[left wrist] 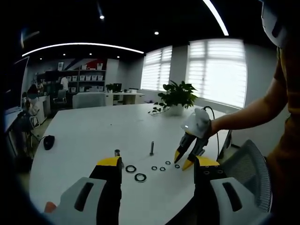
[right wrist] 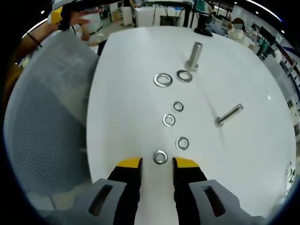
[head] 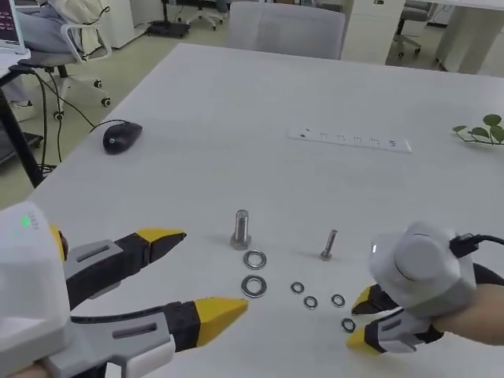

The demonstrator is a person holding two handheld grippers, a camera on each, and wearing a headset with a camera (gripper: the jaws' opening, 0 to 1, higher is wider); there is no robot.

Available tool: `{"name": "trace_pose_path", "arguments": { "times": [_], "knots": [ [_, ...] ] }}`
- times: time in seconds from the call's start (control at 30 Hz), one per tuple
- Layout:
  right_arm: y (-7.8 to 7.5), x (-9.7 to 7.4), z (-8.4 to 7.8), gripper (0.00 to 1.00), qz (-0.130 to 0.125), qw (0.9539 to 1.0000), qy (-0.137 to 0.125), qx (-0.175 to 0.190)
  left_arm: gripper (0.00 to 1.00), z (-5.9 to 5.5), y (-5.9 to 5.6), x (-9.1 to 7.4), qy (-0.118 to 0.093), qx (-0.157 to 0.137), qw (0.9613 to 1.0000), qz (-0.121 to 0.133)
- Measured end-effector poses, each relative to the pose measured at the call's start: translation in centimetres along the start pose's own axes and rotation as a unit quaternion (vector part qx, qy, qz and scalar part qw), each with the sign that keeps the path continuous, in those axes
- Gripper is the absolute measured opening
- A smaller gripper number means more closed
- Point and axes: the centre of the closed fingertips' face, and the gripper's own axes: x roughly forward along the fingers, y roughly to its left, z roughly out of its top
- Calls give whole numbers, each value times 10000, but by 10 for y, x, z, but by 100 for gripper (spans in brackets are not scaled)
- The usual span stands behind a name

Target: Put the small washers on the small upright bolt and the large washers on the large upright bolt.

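The large bolt [head: 241, 228] and the small bolt [head: 328, 245] both stand upright on the white table [head: 236, 118]. Two large washers [head: 254, 259] [head: 253, 286] lie flat in front of the large bolt. Several small washers [head: 310, 302] lie in front of the small bolt. My right gripper [head: 358, 321] is low over the table, open by a narrow gap, its tips on either side of the nearest small washer [right wrist: 160, 156], seen in the right gripper view just ahead of the gripper [right wrist: 157, 164]. My left gripper [head: 201, 274] hangs wide open and empty at the lower left, short of the large washers [left wrist: 140, 177].
A black mouse [head: 122, 136] lies at the far left of the table, a white power strip [head: 349, 140] across its middle and plant leaves [head: 482, 131] at the right edge. A grey chair [head: 285, 30] stands behind the table, and a mesh chair back [right wrist: 42, 122] is close beside the right gripper.
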Motion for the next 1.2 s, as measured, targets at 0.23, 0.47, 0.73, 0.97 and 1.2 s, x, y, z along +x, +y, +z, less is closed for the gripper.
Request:
{"name": "trace_pose_path", "arguments": {
  "times": [0.23,0.47,0.73,0.97,1.2],
  "knots": [
    [2,0,2,26,186,9993,213,-230,61,-2,-3,1,20,-10,10000,-3],
    [-1,1,3,22,186,9990,265,-300,61,2,-5,0,-36,-6,10000,27],
    [0,1,3,17,218,9976,333,-568,61,2,-4,-3,-47,-12,10000,86],
    [-2,1,3,15,208,9968,395,-666,61,2,-4,-6,-58,-13,9999,120],
    [-4,1,3,13,160,9982,309,-485,61,1,-5,-5,-41,-10,9999,112]
  ]
}}
